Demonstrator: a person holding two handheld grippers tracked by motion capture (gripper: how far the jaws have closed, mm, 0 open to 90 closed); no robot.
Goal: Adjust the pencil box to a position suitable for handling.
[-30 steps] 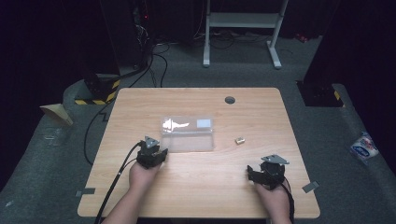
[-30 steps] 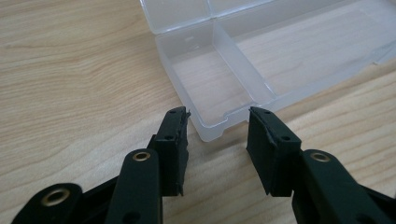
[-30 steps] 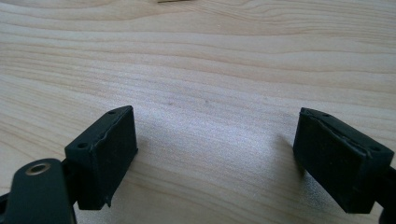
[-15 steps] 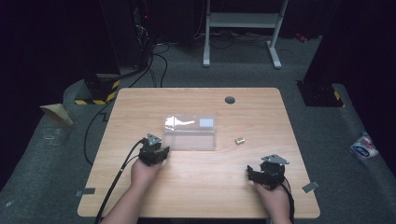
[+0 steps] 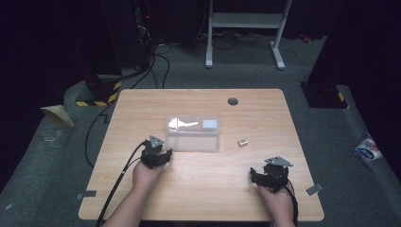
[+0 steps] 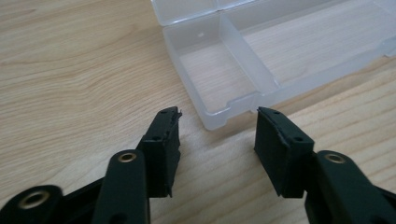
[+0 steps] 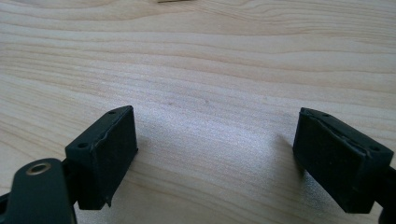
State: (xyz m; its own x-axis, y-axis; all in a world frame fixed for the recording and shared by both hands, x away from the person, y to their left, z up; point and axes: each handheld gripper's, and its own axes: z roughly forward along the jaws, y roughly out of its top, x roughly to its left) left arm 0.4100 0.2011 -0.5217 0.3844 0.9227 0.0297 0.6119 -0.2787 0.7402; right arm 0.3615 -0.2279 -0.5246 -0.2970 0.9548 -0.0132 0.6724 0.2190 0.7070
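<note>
You're holding the left gripper (image 5: 156, 153) just at the near-left corner of the clear plastic box (image 5: 193, 134), which is lying near the middle of the table (image 5: 142, 104). In the left gripper view (image 6: 217, 135), its jaws are standing apart w/ the box's corner (image 6: 215, 120) just ahead of the gap, not between the pads; nothing's being gripped. Those jaws have just been opening wider.

The box is sitting open side up, w/ dividers splitting it into compartments; the compartment nearest the left gripper is showing bare wood through its floor. A bright glare is sitting on the box's far-left part in the high view.

You're keeping the right gripper (image 5: 270, 174) well to the right of the box & nearer you, low over the wood. In the right gripper view (image 7: 215, 154) its jaws are spread wide, w/ bare tabletop between them.

A small brass-coloured piece (image 5: 243, 142) is lying just right of the box, between box & right gripper, touching neither.
</note>
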